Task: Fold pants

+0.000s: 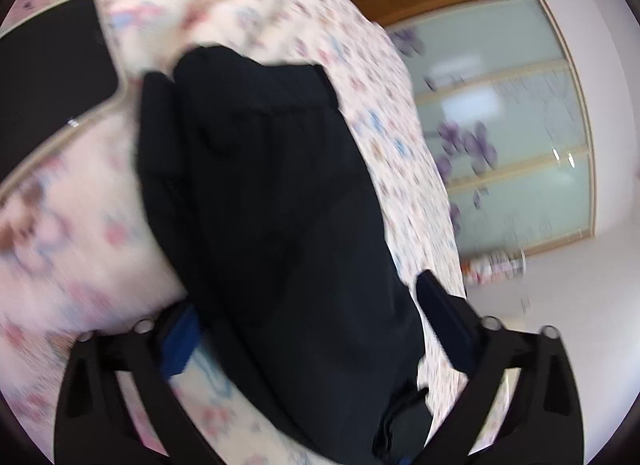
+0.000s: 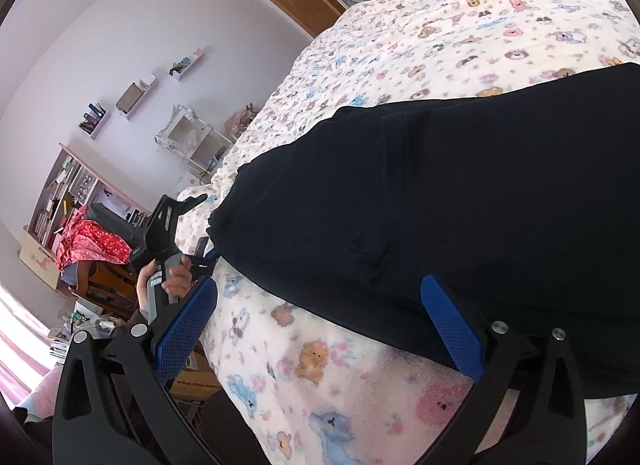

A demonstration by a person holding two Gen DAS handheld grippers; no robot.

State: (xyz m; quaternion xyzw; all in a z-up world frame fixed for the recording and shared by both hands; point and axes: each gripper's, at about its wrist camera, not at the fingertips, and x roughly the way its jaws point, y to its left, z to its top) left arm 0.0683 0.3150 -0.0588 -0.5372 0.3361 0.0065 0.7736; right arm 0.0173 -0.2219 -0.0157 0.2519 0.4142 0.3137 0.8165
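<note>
Two grippers, both spread wide, neither holding cloth. Left wrist view, from frame left: a black flat slab [image 1: 48,65], identity unclear, lies upper left on the bear-print blanket [image 1: 72,225]; the black pants [image 1: 280,205] run down frame centre, passing between the fingers of my left gripper [image 1: 316,329], probably so I can close on that end; contact unclear, view blurred. Right wrist view: my left hand [image 2: 172,281] at left edge; right gripper [image 2: 320,329] centre, right pad [image 2: 452,325] at the pants' near edge.
</note>
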